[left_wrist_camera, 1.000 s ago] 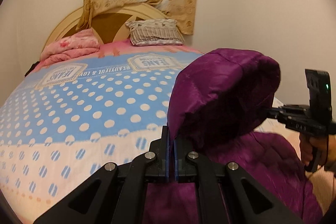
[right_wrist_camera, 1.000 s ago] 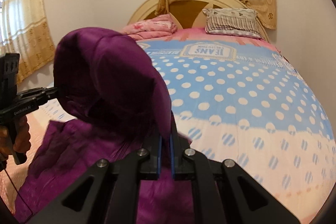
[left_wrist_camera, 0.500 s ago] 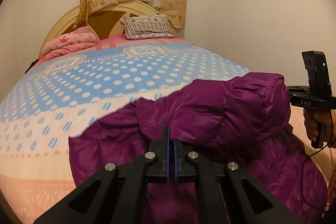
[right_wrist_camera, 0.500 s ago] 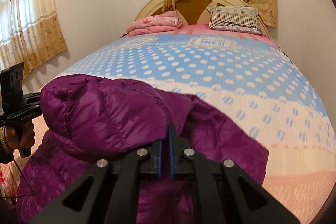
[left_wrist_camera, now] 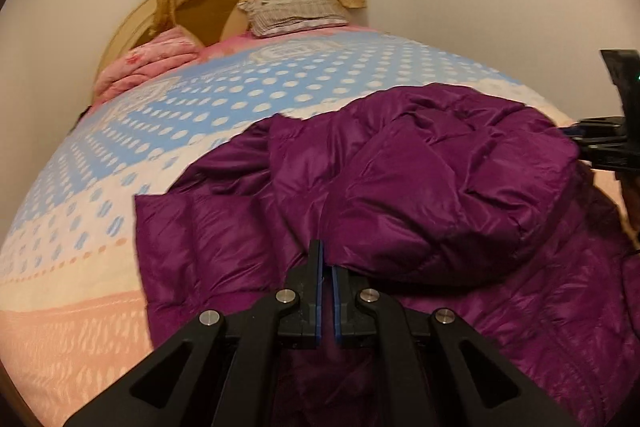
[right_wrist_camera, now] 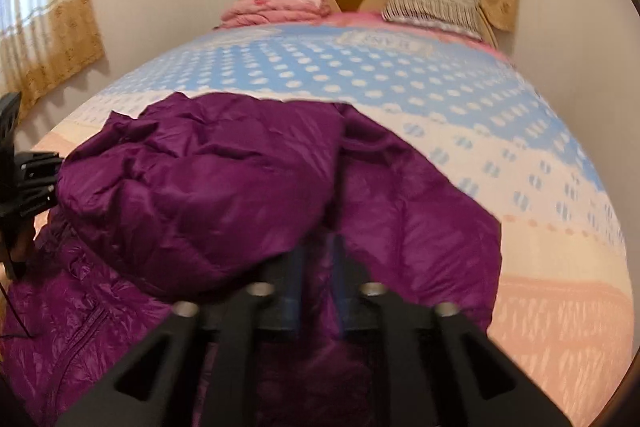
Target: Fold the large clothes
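Jacket [left_wrist_camera: 420, 195] folded across bed [left_wrist_camera: 200, 115] foot, left gripper [left_wrist_camera: 326, 277] barely parted and right gripper [right_wrist_camera: 316, 267] opening, neither visibly pinching it; puffy fold may spring open.

Left tongs [left_wrist_camera: 326, 281]: matte black, angular linkage arms with triangular cut-outs, four round silver screws across the knuckles, blue pads lining the inner faces of both fingers. Right tongs [right_wrist_camera: 315, 281]: same black build, same four silver screws, blue lining, all smeared by blur here. Off at the frame edges, each unit shows a black upright block, one with a tiny green light, and a thin black cable trailing down
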`<state>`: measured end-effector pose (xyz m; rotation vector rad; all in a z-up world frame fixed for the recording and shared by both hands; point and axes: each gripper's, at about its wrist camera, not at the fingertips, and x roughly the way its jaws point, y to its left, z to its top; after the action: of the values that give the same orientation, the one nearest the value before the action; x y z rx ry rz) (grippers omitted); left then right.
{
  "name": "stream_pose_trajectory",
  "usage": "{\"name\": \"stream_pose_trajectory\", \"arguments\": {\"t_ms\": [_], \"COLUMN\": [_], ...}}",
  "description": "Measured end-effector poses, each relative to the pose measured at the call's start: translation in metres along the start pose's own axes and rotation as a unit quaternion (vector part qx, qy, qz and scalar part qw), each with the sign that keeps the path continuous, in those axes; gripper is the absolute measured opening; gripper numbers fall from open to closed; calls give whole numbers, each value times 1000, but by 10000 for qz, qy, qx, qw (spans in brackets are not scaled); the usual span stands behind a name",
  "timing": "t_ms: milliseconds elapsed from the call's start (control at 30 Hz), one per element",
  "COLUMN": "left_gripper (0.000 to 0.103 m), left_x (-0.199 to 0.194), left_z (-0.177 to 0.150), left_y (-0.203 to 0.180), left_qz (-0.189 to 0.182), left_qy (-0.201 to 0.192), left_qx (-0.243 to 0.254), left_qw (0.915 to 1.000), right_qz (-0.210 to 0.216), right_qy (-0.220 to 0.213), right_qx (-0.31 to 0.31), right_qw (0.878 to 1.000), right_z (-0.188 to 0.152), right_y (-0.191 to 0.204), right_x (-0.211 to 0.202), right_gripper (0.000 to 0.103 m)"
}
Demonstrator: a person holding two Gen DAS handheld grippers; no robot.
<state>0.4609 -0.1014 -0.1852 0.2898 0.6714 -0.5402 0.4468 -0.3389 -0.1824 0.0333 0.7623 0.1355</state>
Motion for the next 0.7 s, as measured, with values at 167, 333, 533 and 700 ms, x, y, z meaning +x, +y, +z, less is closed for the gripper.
{"name": "stream_pose_trajectory", "arguments": {"t_ms": [167,333,533,700], "left_gripper": [4,12,87,88], "left_x": [-29,-49,-50,-13], "left_z": [-7,-1,38,52], "left_y": [13,30,8,-28], "left_qz": [381,524,250,335], "left_qy": [-207,-409,-1016,-693], "left_qx": [107,-318,-957,-731], "left_qw": [9990,9973,9899,9944], "right_qz": [-299,-332,196,258], "right_qy": [72,-16,-391,-346], "right_qx": [-19,498,594,445], "right_qw": [9995,9982,9973,9981], "right_z": [-15,-11,28,33], "right_y": [-7,-14,31,61], "right_x": [-27,-48,-37,1], "right_gripper": [55,41,40,39]}}
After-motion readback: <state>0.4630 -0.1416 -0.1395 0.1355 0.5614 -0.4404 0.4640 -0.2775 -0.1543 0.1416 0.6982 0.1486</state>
